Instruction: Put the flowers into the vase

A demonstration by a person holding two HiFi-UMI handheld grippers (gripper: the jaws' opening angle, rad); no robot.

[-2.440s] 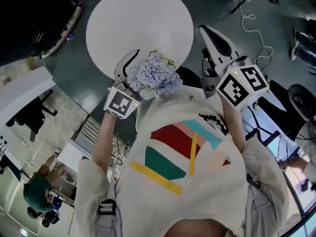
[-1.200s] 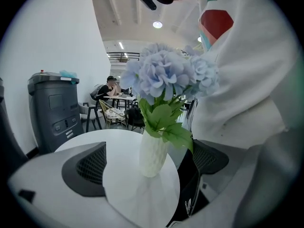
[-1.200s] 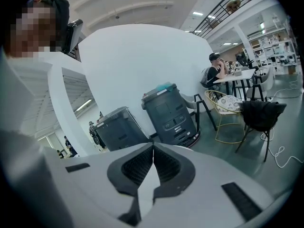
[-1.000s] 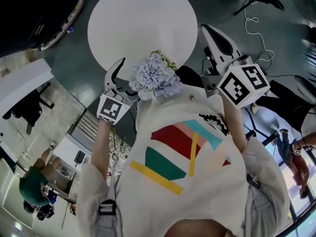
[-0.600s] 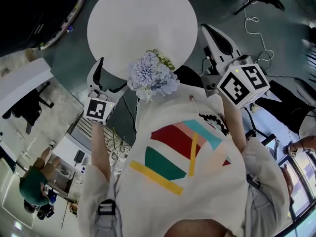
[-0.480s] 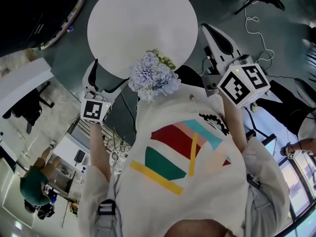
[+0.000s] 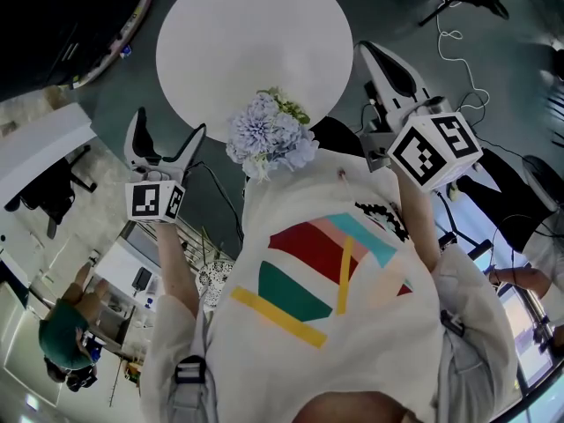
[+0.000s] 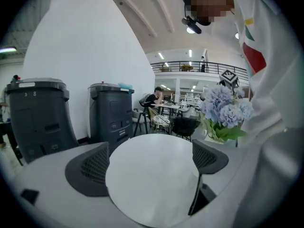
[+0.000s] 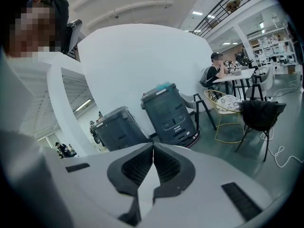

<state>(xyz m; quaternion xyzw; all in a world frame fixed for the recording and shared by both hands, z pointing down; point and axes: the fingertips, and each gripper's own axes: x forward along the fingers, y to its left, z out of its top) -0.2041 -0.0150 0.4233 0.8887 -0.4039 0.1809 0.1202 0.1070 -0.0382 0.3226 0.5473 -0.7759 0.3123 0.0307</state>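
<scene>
**Flowers upright at surface edge; both grippers empty; task prob. done or nearly so**

The flowers, a pale blue-lilac bunch w/ green leaves, stood upright at the near edge of the round white surface, just in front of the person's shirt; nothing gripped them. The vase itself couldn't be made out: from the head view the blooms hid whatever was under them, and in the left gripper view only a pale patch showed below the leaves, too small to call.

The left gripper hung off the surface's left side, near the bunch but not touching it; its jaws stood wide apart w/ only bare surface seen between them. The right gripper was out to the right, well apart from the flowers; its jaws were pressed together w/ nothing in them.

Judgement: a bunch standing unaided suggests the stems were already seated in sth, so placement looked finished; what was left, if anything, was a check that it sat steady so close to the edge.
</scene>
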